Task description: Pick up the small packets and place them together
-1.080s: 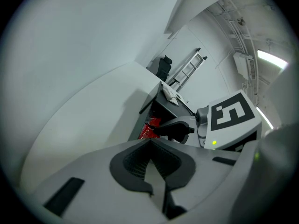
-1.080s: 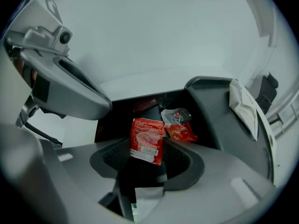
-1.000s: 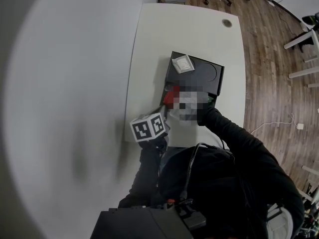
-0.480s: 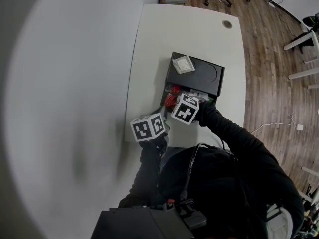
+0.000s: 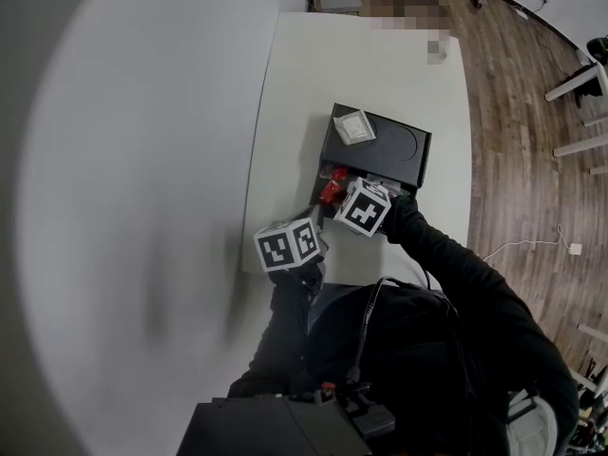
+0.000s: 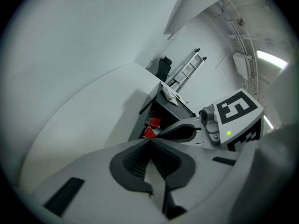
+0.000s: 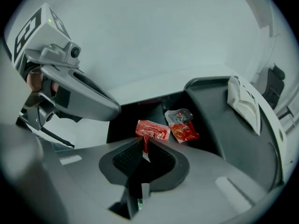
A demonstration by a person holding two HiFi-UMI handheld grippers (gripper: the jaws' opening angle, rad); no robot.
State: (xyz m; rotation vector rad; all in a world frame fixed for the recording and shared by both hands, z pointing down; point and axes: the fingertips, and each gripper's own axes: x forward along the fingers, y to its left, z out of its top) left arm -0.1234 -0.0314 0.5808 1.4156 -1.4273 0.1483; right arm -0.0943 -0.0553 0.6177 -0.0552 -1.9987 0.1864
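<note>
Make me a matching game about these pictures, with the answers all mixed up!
1. left gripper
2. right gripper
3. white packet
4. red and silver packet

A. on top of the black box
B. shut, empty
C. lying loose in the box's low part
D. shut on a red packet

Pairs: 1-B, 2-D, 3-A, 4-C. The right gripper's jaws have just been closing, with the red packet between them.

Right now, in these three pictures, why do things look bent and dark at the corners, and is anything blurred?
Head view: the wide lens bows the white table and a mosaic patch sits at the top. Left gripper view: black rounded corners, a ceiling light glaring at right. Right gripper view: same dark corners, but the nearer red packet is sharp.
</note>
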